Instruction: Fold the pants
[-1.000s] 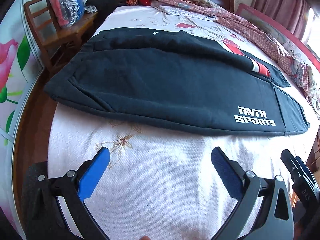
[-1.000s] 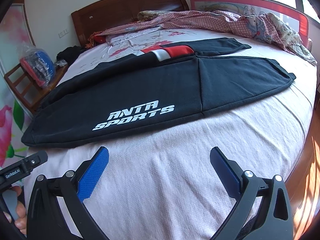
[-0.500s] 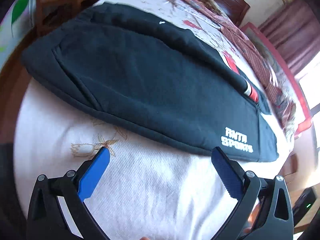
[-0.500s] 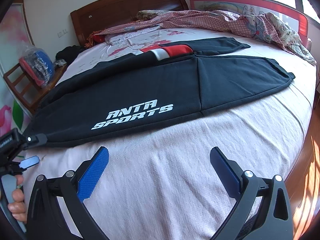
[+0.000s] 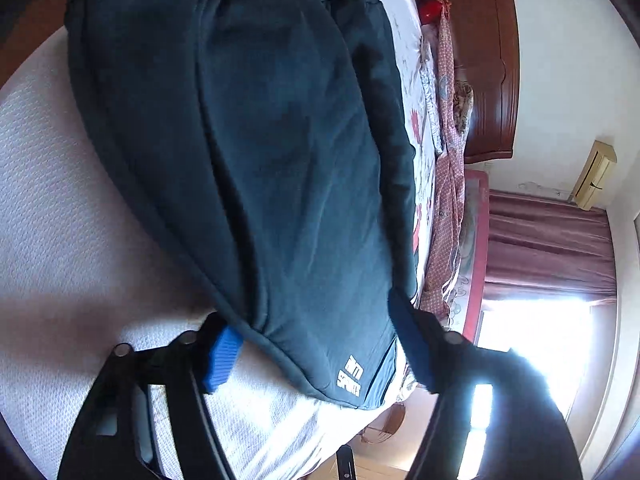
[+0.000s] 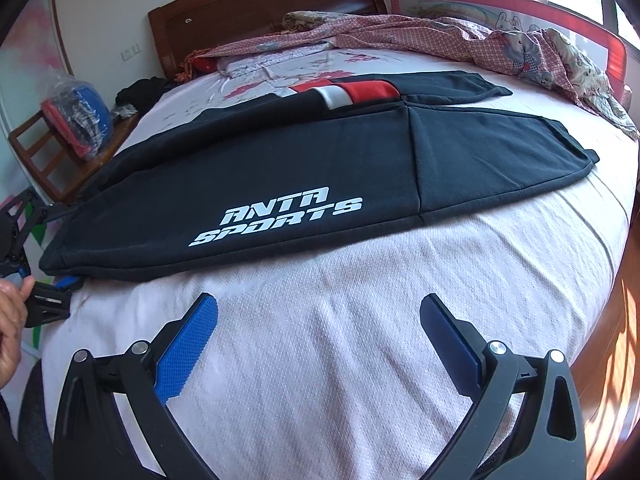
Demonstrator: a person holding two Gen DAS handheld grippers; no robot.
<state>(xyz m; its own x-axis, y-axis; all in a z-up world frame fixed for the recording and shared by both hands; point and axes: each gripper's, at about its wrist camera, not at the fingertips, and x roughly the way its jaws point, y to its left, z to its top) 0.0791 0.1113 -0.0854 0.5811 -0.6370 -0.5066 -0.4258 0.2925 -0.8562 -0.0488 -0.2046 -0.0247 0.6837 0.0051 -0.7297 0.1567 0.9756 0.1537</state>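
Dark pants (image 6: 280, 184) with white "ANTA SPORTS" lettering lie folded lengthwise on the white bedspread (image 6: 360, 320). They also fill the left wrist view (image 5: 260, 160). My left gripper (image 5: 316, 344) is open, rolled on its side, with its jaws astride the pants' waist corner; the lower pad (image 5: 222, 354) sits under the fabric edge. In the right wrist view the left gripper (image 6: 44, 264) shows at the pants' left corner. My right gripper (image 6: 320, 316) is open and empty above the bedspread, short of the pants' near edge.
A pink patterned quilt (image 6: 440, 36) lies bunched along the far side by the red bed rail (image 6: 560, 20). A wooden headboard (image 6: 260, 8) stands behind. A wooden chair (image 6: 52, 148) with a bagged bundle stands left of the bed.
My left gripper has moved in to the pants' waist corner and rolled sideways, so its jaws now straddle the fabric. My right gripper has barely moved.
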